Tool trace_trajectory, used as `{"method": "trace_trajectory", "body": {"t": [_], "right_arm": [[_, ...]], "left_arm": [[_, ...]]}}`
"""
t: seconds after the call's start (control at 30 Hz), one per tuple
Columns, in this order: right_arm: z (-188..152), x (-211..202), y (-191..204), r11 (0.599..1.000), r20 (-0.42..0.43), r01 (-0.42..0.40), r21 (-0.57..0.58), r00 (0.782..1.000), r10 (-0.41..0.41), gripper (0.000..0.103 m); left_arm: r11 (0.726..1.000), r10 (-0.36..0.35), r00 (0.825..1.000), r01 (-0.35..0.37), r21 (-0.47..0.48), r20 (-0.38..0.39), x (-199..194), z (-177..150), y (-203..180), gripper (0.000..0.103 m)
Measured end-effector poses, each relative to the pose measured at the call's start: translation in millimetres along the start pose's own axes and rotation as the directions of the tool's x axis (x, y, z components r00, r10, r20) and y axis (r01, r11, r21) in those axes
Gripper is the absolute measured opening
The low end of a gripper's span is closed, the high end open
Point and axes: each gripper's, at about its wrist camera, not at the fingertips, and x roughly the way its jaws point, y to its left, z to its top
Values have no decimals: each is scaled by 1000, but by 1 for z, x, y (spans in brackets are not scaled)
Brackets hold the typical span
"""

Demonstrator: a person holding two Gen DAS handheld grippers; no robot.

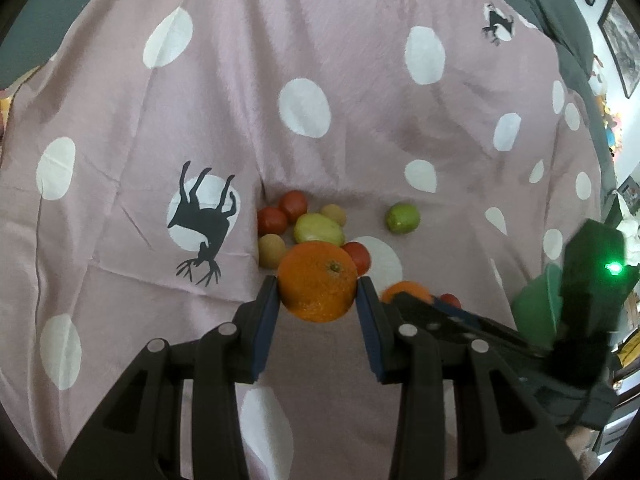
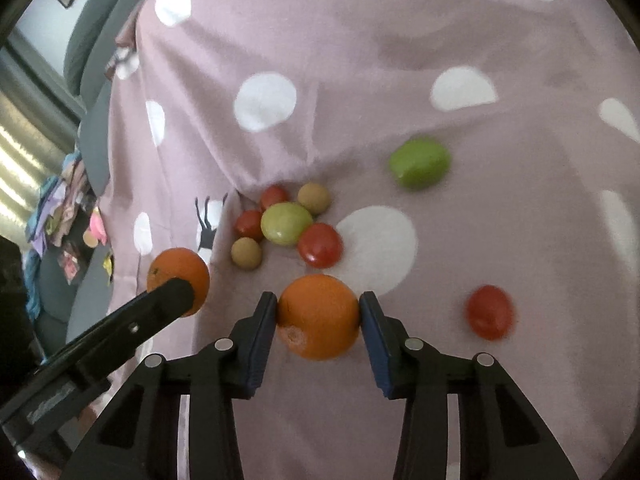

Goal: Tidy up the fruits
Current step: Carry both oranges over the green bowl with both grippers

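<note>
We see the left gripper [image 1: 318, 286] clamped on an orange [image 1: 317, 280], pads touching both its sides, stem end facing up. The right gripper [image 2: 318, 306] grips a second orange [image 2: 319, 316] the same way, with a pale scar low on its skin. Both hang over a pink spotted cloth [image 1: 340, 80].

The pile [image 1: 304, 228] sits just beyond the left orange: three tomatoes, two tan round fruits, one yellow-green fruit, all touching or nearly so. A lone green fruit [image 1: 403, 218] lies apart to its right.

The right view shows the pile whole, nothing covering it, and a stray tomato [image 2: 490, 312] on the cloth right of its gripper; in the left view that tomato [image 1: 451, 300] only peeks out behind the right gripper's finger. The right view also catches the left gripper's finger across the first orange at left edge, stem end visible.

The left view alone shows the right gripper's green body [image 1: 576, 284] with a lit green light, a deer print [image 1: 202, 222] on the cloth, and framed pictures [image 1: 618, 44] on the wall. The right view alone shows a heap of coloured items [image 2: 64, 208] beside the bed edge.
</note>
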Motion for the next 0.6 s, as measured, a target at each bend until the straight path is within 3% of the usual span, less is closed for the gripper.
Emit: {"method": "trace_trajectory", "body": {"t": [0.13, 0.27, 0.4, 0.6], "right_arm": [[-4, -40, -7, 998, 94, 56, 23, 994, -58, 44], [-7, -79, -17, 990, 199, 137, 46, 969, -143, 44], [-13, -107, -37, 983, 254, 151, 105, 952, -174, 44], [-17, -153, -68, 952, 339, 243, 184, 894, -294, 44]], "left_arm": [[999, -27, 999, 26, 35, 23, -8, -1, -16, 39], [993, -68, 997, 66, 95, 20, -11, -6, -45, 39], [983, -97, 995, 95, 159, 5, -10, -13, -79, 39], [944, -149, 989, 145, 296, -10, -4, -27, -147, 39]]}}
